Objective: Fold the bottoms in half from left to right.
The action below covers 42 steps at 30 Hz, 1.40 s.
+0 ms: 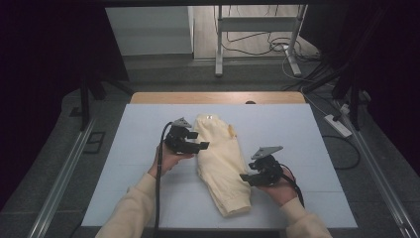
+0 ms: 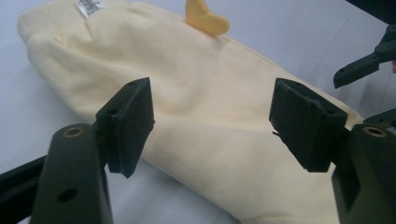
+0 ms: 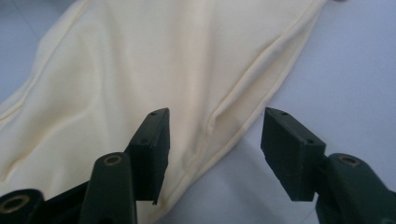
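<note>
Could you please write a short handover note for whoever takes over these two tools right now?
Left tool: open, at the garment's left edge near the waistband, gripping nothing.
Right tool: open, at the right edge nearer the hem, also gripping nothing.
The pale yellow garment lies folded lengthwise into a narrow strip on the white table mat, label end far from you.
Done: apparently the lengthwise fold.
Left: probably grip both edges and fold it shorter.

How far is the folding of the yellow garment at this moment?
Done: the pale yellow garment already lies folded lengthwise into a narrow strip on the white table. In hand: nothing; the left hand-held gripper and the right hand-held gripper hover open at its edges. Left: probably grasping it and folding it shorter.
</note>
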Each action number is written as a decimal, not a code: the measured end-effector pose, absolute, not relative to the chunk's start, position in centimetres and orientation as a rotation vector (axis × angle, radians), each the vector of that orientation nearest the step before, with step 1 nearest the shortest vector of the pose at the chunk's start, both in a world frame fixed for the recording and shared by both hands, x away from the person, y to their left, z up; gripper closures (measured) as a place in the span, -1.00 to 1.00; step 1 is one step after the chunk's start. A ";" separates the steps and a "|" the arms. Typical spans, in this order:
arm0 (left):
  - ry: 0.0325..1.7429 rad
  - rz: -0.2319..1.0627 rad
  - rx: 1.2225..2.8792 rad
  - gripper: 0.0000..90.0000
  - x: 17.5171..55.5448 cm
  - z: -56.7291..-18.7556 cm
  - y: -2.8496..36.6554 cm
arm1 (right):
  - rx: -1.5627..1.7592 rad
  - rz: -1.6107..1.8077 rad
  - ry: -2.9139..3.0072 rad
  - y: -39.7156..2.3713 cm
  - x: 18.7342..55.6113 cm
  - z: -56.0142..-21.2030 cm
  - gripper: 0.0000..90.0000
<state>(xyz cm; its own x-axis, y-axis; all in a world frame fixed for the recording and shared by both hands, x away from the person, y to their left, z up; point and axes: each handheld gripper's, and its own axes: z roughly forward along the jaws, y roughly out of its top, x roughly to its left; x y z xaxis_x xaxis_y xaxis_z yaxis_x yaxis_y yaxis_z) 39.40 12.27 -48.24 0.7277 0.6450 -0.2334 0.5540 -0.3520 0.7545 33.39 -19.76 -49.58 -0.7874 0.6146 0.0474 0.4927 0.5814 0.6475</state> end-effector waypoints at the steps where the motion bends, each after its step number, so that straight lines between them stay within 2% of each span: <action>1: 0.912 0.130 2.041 -0.34 39.2 -48.2 12.5 | 0.924 1.007 2.626 -20.0 33.2 -49.5 -0.09; 9: 0.926 0.125 2.033 -0.34 37.2 -48.7 13.9 | 0.902 1.082 2.619 -21.5 32.1 -49.4 -0.13; 22: 0.938 0.136 2.062 -0.35 34.6 -49.8 15.0 | 0.893 1.073 2.634 -21.2 30.9 -49.8 -0.17; 42: 0.948 0.152 2.064 -0.36 34.6 -49.8 15.8 | 0.935 0.974 2.712 -19.8 31.1 -51.4 -0.21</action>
<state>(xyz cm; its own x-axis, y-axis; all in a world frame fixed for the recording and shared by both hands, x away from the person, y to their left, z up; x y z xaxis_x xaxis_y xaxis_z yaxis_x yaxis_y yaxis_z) 34.61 15.77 -49.79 0.7067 0.6733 -0.2173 0.5715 -0.3623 0.7363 31.12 -19.85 -51.43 -0.8038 0.5868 0.0979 0.5150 0.6039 0.6083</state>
